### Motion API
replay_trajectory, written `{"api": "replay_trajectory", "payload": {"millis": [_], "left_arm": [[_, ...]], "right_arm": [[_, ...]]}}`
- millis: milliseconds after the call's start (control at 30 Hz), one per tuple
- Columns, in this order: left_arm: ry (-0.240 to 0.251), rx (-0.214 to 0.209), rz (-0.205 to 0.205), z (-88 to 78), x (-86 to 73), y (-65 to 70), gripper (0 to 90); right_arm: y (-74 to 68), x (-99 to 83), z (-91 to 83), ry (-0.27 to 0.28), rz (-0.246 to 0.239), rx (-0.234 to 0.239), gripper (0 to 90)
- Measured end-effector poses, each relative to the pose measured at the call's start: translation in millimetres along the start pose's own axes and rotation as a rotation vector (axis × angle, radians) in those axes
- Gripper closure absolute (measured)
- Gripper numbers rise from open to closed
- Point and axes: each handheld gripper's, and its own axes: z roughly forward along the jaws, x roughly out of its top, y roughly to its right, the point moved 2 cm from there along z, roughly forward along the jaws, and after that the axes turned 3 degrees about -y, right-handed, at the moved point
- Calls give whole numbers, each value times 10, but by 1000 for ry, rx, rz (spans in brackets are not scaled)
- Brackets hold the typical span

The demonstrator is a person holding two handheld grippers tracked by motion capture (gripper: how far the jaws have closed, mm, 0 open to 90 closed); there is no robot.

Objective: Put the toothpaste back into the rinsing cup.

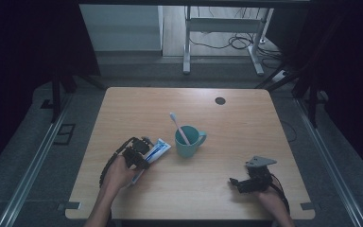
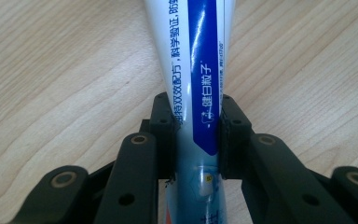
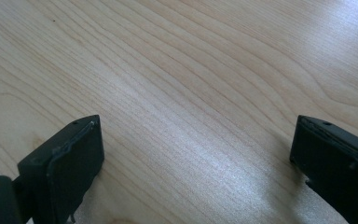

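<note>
From the high view I count one toothpaste tube (image 1: 157, 152), one teal mug (image 1: 188, 141) and one white toothbrush (image 1: 179, 128) standing in it, all on the wooden table (image 1: 236, 132). My left gripper (image 1: 139, 154) sits on the tube, just left of the mug; my right gripper (image 1: 250, 182) rests well apart, near the front right.

In the left gripper view, both pads (image 2: 165, 128) are clamped on the tube (image 2: 198, 70).

In the right gripper view, I see the two jaws spread wide over bare wood.
</note>
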Motion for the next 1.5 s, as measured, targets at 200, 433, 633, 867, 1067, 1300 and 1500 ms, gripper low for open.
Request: {"api": "replay_trajectory", "payload": {"millis": [200, 433, 633, 867, 1067, 1300, 1500], "left_arm": [[89, -17, -26, -89, -84, -62, 722], [165, -41, -25, -208, -148, -60, 722], [233, -34, -23, -332, -186, -11, 722], [339, -8, -21, -457, -224, -9, 722], [409, 12, -30, -536, -260, -20, 721], [484, 19, -5, -619, -258, 45, 721], [526, 19, 29, -681, -210, 137, 721]], "right_arm": [[0, 0, 0, 0, -1, 0, 26], [-1, 0, 1, 2, 1, 0, 26], [0, 0, 1, 1, 0, -1, 26], [-1, 0, 2, 2, 2, -1, 26], [-1, 0, 1, 2, 2, -1, 26], [-1, 0, 1, 2, 2, -1, 26], [3, 1, 2, 2, -4, -1, 26]]}}
